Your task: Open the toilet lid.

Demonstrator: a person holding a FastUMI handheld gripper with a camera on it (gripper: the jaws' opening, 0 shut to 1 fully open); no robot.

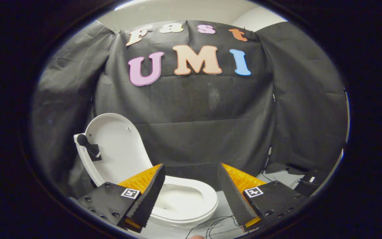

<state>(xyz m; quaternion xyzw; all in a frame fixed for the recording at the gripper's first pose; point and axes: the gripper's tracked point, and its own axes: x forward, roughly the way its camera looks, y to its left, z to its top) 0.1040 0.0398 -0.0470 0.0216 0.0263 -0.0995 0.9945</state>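
Lid (116, 146) upright behind toilet bowl (191, 199), gripper (191, 186) fingers apart, empty

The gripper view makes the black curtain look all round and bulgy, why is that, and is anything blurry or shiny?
In the gripper view the fisheye lens bends straight things, so the cloth wall bulges outward; the toilet lid, standing up, and the seat look sharp and evenly lit, with no strong glare; the open gripper looks oversized because it sits close to the lens, holding nothing.

The gripper (191, 192) is level, its two fingers (148, 196) spread wide apart, holding nothing between them.
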